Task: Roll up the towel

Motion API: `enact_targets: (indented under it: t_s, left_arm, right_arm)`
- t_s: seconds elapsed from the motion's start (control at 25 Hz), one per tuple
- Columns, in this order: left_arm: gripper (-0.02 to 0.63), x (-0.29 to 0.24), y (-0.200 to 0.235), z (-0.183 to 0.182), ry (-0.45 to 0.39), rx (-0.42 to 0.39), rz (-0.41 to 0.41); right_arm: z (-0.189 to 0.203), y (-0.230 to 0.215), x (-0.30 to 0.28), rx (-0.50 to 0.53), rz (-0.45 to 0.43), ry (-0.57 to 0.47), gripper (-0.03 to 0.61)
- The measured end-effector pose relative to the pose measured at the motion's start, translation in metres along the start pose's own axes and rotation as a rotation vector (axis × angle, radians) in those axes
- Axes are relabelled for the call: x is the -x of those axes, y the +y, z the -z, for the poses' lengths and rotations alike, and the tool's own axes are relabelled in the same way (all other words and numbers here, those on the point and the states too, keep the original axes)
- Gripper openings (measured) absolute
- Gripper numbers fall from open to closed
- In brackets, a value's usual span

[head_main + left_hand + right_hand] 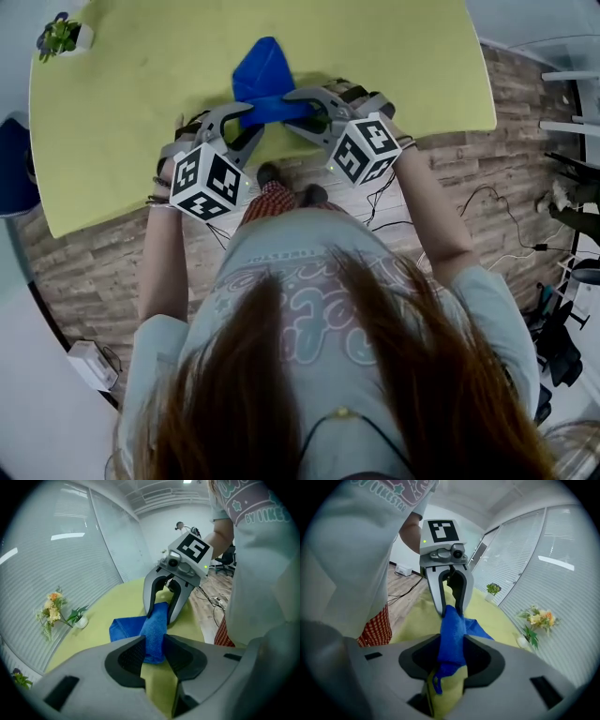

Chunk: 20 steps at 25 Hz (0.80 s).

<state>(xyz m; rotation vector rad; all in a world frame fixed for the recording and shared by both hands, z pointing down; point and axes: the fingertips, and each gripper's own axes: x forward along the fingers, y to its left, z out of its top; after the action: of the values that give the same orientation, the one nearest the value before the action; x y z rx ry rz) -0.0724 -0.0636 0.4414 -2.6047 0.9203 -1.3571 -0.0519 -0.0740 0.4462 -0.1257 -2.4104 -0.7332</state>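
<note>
Both my left gripper (pixel 153 646) and right gripper (pixel 452 651) have fingers pinching the towel (pixel 265 70) by the counter's (pixel 141 94) near edge. Rolling looks barely begun; next I'd turn that pinched end over evenly.

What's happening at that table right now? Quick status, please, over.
Left gripper shut on blue towel, right gripper too. Towel bunched between them, rest on table, not rolled yet. Plant far off at corner; nothing blocking.

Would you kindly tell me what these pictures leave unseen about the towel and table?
Near edge of towel: head view, covered by left tool and right tool.
Far edge of table: head view, cut off by the frame's top.
Whether any roll has formed: bunched cloth, every view.
</note>
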Motion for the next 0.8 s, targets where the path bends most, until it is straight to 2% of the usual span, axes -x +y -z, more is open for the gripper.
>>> enact_targets:
  t_s: [0.16, 0.28, 0.44, 0.6, 0.68, 0.8]
  left_arm:
    - [0.103, 0.002, 0.0, -0.003, 0.032, -0.014, 0.05]
    - [0.095, 0.008, -0.007, -0.004, 0.056, -0.019, 0.094]
    - [0.094, 0.018, -0.024, -0.005, 0.043, 0.043, 0.18]
    - [0.094, 0.017, -0.018, -0.004, 0.061, 0.1, 0.252]
    - [0.094, 0.014, -0.01, -0.004, 0.066, 0.117, 0.267]
    - [0.094, 0.011, 0.004, -0.003, 0.062, 0.119, 0.259]
  right_arm:
    - [-0.004, -0.003, 0.005, -0.064, -0.081, -0.001, 0.115]
    - [-0.011, 0.002, 0.008, -0.072, -0.145, 0.007, 0.106]
    - [-0.018, 0.019, 0.015, -0.15, -0.24, -0.02, 0.104]
    - [-0.016, 0.013, 0.011, -0.246, -0.327, -0.026, 0.105]
    - [-0.013, 0.006, 0.007, -0.292, -0.352, -0.021, 0.107]
    - [-0.01, -0.005, 0.002, -0.325, -0.344, -0.014, 0.114]
